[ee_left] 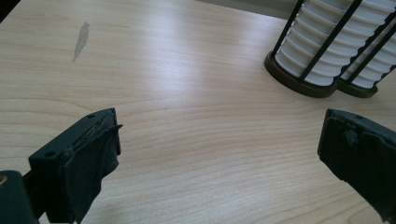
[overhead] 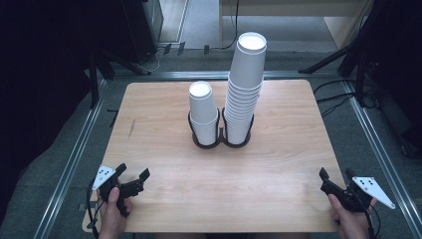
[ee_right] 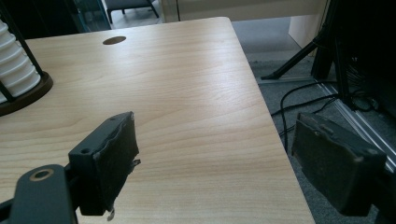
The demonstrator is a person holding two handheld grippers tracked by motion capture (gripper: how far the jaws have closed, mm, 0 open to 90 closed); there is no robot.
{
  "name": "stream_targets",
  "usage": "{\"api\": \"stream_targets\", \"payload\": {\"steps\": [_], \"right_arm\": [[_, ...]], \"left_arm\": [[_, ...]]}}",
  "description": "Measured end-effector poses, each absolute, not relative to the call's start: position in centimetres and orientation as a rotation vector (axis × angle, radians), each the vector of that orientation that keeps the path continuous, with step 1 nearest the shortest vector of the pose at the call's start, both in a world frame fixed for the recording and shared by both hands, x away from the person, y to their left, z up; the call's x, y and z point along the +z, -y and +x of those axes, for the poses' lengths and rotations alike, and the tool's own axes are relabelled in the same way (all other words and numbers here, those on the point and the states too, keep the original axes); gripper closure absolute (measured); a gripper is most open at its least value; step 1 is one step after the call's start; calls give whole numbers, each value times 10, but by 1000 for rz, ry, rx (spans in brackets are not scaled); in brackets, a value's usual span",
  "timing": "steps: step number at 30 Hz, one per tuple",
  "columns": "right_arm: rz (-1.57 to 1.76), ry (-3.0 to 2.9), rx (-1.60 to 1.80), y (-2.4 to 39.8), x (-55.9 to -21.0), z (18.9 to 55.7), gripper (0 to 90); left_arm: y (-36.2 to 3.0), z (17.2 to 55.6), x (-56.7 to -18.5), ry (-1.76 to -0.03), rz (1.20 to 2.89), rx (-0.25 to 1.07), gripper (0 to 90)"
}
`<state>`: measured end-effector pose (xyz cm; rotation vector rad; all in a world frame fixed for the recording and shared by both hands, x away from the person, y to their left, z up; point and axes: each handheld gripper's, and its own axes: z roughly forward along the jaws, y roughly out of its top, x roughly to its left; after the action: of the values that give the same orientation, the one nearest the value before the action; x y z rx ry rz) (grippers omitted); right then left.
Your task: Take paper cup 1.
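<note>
Two cup stacks (overhead: pixel 229 99) stand in a black holder (overhead: pixel 219 139) at mid-tabletop (overhead: pixel 164 169), bare wood around them. The left gripper (overhead: pixel 133 178) and right gripper (overhead: pixel 334 183) rest at the near corners, jaws spread wide, grasping nothing.

left hand-held gripper (overhead: pixel 133 178) jaws spread wide, right hand-held gripper (overhead: pixel 336 181) likewise, both empty

A: What do the left tongs (overhead: pixel 133 175) look like?
B: Black, with a grey three-cornered plate at 10 o'clock, dotted with small holes, and a dark cable below.
A: And the right tongs (overhead: pixel 337 178)?
B: Same black build, plate at 3 o'clock. Close up, worn dark pads (ee_right: pixel 116 161) and round screw holes show
</note>
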<state>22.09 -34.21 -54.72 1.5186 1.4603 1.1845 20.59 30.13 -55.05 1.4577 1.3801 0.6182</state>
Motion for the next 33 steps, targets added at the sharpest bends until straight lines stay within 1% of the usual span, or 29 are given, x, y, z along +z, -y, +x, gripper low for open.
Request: {"api": "stream_targets", "payload": {"steps": [9, 18, 24, 33], "right_arm": [[1511, -1464, 1210, 340, -545, 221, 145], [1466, -1486, 1223, 326, -534, 221, 146], [1465, -1470, 1264, 322, -526, 220, 146], [1404, -1473, 1271, 310, -507, 217, 146]], "left_arm": [[-291, 203, -547, -1362, 1520, 669, 0], [-264, 208, -537, -1324, 1524, 625, 0], [-244, 219, -529, -1283, 1539, 582, 0], [-218, 231, -509, -1220, 1558, 608, 0]]}}
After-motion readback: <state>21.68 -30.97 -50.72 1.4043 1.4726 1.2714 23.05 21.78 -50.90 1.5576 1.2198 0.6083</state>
